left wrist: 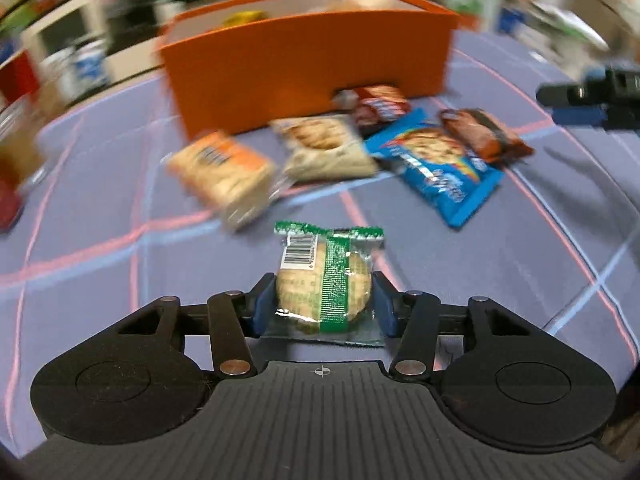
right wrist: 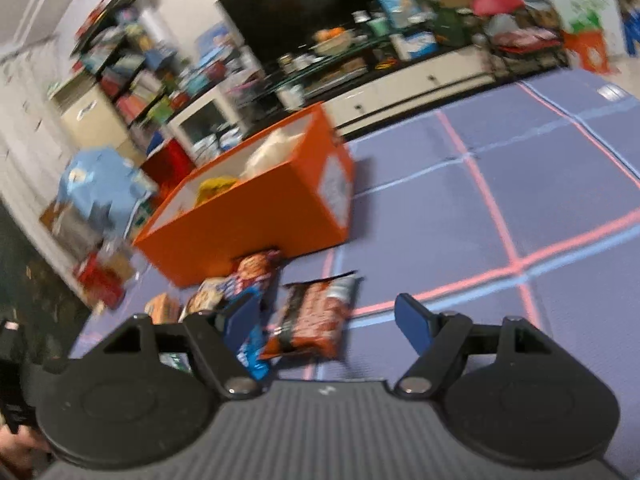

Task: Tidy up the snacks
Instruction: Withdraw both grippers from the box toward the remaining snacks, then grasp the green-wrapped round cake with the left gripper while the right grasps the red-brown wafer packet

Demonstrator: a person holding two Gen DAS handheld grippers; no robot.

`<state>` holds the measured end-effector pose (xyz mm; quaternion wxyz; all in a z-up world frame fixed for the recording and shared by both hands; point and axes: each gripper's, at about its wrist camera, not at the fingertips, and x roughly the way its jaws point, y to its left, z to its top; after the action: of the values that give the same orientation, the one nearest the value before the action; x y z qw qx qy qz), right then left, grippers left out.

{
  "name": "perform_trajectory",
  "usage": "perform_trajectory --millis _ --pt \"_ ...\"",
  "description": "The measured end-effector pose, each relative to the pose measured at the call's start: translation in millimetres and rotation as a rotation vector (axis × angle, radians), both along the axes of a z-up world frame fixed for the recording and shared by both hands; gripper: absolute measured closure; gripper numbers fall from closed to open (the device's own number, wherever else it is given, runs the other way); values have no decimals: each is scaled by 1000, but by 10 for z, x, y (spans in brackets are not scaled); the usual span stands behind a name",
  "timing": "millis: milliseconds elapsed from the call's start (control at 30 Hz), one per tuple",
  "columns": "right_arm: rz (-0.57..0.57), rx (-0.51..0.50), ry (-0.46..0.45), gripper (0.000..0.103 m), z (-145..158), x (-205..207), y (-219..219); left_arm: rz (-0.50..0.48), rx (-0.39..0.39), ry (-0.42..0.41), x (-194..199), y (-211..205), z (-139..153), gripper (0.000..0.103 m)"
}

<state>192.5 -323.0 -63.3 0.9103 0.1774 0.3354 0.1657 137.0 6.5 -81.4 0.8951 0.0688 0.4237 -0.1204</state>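
- The cookie pack [left wrist: 324, 280] sits pinched between the left gripper [left wrist: 323, 300] pads, over the blue cloth [left wrist: 100, 280] short of the box.
- The right gripper [right wrist: 328, 320] is spread and empty, above a chip bag [right wrist: 312, 316].
- The orange box [left wrist: 308, 64] near the cloth's far edge already holds some snacks.
- Five packs, among them a blue bag [left wrist: 436, 172], lie before it, so most sorting seems left.
- Nothing blocks the way to the box.
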Motion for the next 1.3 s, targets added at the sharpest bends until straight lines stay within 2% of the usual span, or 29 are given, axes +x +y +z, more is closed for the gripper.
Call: perform_trajectory --millis 100,233,333,467,567,633,700,767,833,867,933,1067,1167,1200,1233,1300 --pt "40 -94 14 26 -66 69 269 61 -49 -55 -73 79 -68 74" --pt "34 -229 6 26 -144 135 500 62 -73 -78 -33 131 -74 73" --pt "29 -272 -26 26 -132 147 630 59 -103 -80 -40 196 -71 73" --pt "100 -309 -83 26 -102 120 853 74 -149 -69 -36 239 -36 68" --pt "16 -360 -79 26 -134 205 852 83 -169 -64 -30 254 -29 66" --pt "-22 -362 -51 26 -169 346 806 88 -191 -56 -15 264 -26 61" --pt "-17 -373 -25 30 -236 451 827 89 -206 -53 -19 278 -25 60" --pt "-2 -393 2 41 -324 477 836 87 -213 -53 -23 288 -23 60" --pt "9 -433 -9 54 -310 444 820 88 -212 -54 -26 285 -24 60" --pt "17 -421 1 56 -291 423 776 85 -206 -56 -31 277 -26 60" --pt "28 -394 9 56 -289 307 678 80 -190 -61 -44 254 -31 60" --pt "71 -446 -15 55 -299 -128 554 73 -163 -69 -62 215 -40 58" --pt "66 -437 -47 53 -337 -394 491 62 -145 -75 -79 174 -53 52" --pt "64 -434 -54 52 -343 -434 467 57 -138 -76 -81 161 -60 46" --pt "64 -426 -59 50 -351 -461 449 54 -125 -77 -81 139 -71 39" --pt "72 -423 -61 34 -373 -433 443 56 -80 -84 -74 92 -99 34"
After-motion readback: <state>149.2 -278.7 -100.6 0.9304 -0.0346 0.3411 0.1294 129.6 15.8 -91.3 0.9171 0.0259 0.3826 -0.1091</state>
